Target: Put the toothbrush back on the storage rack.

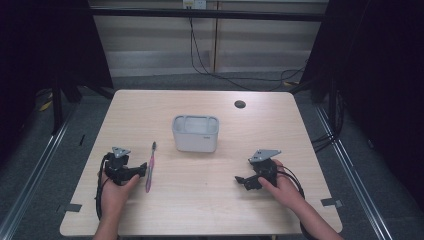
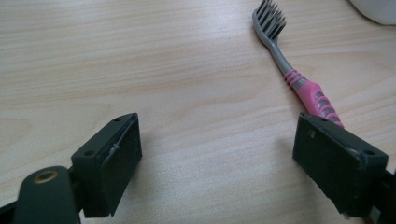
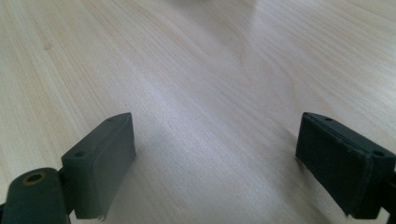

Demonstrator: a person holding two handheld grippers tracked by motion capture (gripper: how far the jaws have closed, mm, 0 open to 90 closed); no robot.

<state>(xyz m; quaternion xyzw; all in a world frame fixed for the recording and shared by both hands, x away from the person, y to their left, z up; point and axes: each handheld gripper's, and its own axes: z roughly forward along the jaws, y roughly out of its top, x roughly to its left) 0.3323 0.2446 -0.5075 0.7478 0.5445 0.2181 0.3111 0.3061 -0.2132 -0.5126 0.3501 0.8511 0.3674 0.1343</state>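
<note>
Pink-and-grey toothbrush (image 1: 149, 167) lying flat on the wooden table (image 1: 200, 210), bristle head pointing away toward the white holder (image 1: 195, 133), handle end just beside the left gripper (image 1: 134, 172)

Possible faults from here:
- Slim handle flat on the board, so little height to catch; pads closing too high likely to slide over it or flick it sideways
- In the left gripper view, toothbrush (image 2: 299, 79) off to one side, its handle passing behind one jaw rather than between both; closing without re-centring likely to pinch one edge and roll it away
- Jaws pressed down too hard likely to scrape the table
- Grip taken near the handle end likely to let the head droop and catch the holder rim at insertion

Pose:
- Left gripper (image 2: 215, 158) low over the table, jaws wide apart, nothing held, hand (image 1: 114, 192) behind it at the near edge
- Right gripper (image 1: 245, 180) resting low near the opposite side, well apart from toothbrush and holder; right gripper (image 3: 215, 158) jaws equally wide, bare wood between them
</note>
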